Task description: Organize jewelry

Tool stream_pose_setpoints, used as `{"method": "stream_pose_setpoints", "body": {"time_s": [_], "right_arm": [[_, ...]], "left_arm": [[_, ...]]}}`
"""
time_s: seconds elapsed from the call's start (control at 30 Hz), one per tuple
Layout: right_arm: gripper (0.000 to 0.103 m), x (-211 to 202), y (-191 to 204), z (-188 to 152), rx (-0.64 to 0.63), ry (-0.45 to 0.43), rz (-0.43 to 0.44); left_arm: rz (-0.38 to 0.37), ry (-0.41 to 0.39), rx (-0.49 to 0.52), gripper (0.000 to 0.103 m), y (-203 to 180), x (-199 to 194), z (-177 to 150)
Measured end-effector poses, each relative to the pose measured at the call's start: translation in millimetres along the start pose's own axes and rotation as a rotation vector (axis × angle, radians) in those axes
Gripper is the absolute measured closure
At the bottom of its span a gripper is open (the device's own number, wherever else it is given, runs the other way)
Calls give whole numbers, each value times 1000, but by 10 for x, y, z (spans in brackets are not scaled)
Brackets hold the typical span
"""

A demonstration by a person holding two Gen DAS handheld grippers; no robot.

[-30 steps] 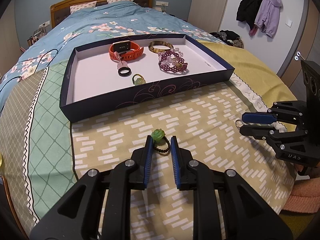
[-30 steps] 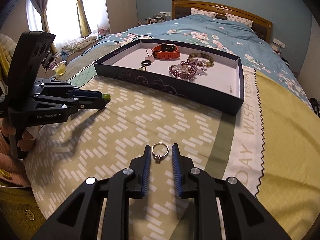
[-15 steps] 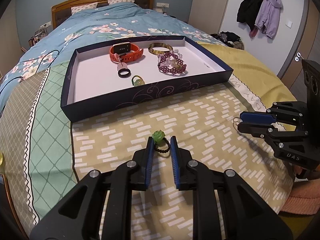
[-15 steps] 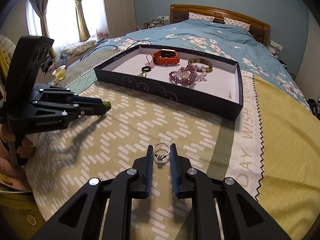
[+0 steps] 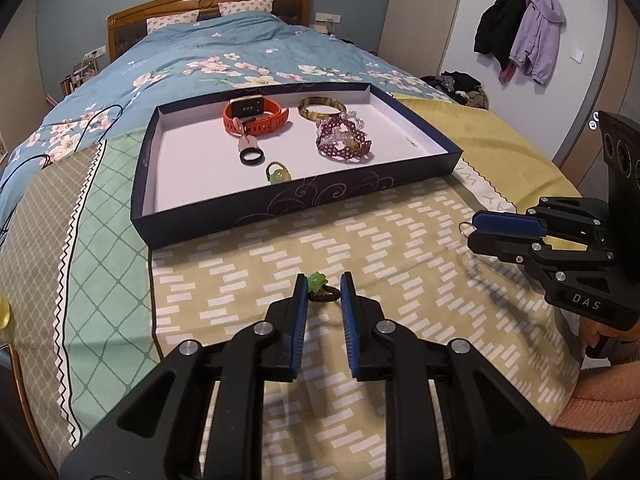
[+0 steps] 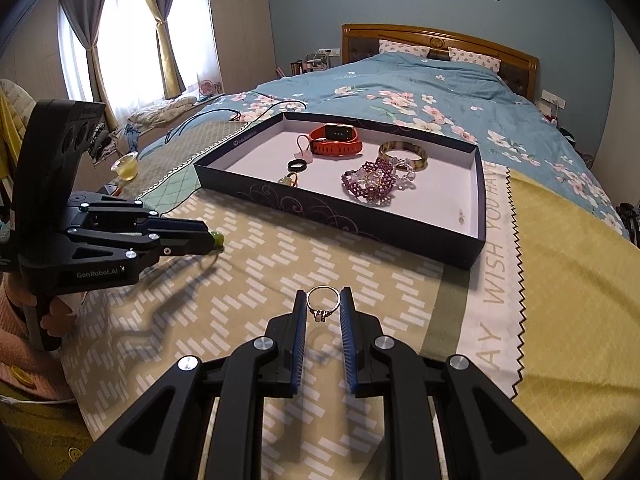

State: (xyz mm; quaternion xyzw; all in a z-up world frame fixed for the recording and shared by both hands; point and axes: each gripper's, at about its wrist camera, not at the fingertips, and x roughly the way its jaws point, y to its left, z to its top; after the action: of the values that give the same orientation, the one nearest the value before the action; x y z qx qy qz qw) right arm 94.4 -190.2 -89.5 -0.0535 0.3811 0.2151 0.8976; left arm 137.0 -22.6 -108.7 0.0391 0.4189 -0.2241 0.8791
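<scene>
1. Your left gripper [image 5: 323,292] is closed on the green-stone ring [image 5: 320,287]: the dark beaded band sits across the pads at the very tips, with the stone leaning against the left one. Held that far out, the ring can be let go cleanly into the tray.
2. Your right gripper [image 6: 323,307] is narrowed onto the silver ring [image 6: 322,305], pinched edge to edge, its small setting hanging at the bottom. The hoop stands upright between the pads, so the hold looks thin and could slip if you tilt.
3. Both rings hang above the patterned blanket [image 5: 400,248] of the bed, short of the tray; you likely carry one in each hand to save a trip.
4. The dark tray [image 5: 304,200] lies further up the bed, already holding an orange watch [image 5: 256,118], an amber bangle [image 5: 322,108], a purple beaded bracelet [image 5: 343,143], a black ring [image 5: 252,157] and a second green ring [image 5: 276,172]. Its near left floor is bare, the natural place for these two.
5. A tiny mark near the tray's right wall is too small to identify. Your hands are mostly cut off at the frame edges.
</scene>
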Motion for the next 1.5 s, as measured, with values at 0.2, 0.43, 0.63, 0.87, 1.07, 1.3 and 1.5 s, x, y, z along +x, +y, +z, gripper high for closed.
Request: {"method": "stream_pose_setpoints", "body": {"time_s": [0.2,0.43,0.63,0.87,1.07,1.3,1.5], "right_arm": [[88,21,-2,-1,3,3,7],[88,29,-25,10,12,-3,10],[88,16,-32,61,14,-21,12],[88,5,-20,190,-1,-56,14],[88,4,-14,271,-7,-79,18],[88,14,-27,370,-8,-100,29],[88,18,-51,453,-15,-114,21]], "left_arm": [[3,26,-6,79,20,77,-21],[12,31,-2,85,1,121,4],[11,11,-6,86,-4,78,28],[8,-34,-13,86,5,-49,114],[8,-81,-15,86,-1,-160,219],[16,-115,-9,86,-38,-235,315],[24,-133,-3,86,-58,-268,367]]}}
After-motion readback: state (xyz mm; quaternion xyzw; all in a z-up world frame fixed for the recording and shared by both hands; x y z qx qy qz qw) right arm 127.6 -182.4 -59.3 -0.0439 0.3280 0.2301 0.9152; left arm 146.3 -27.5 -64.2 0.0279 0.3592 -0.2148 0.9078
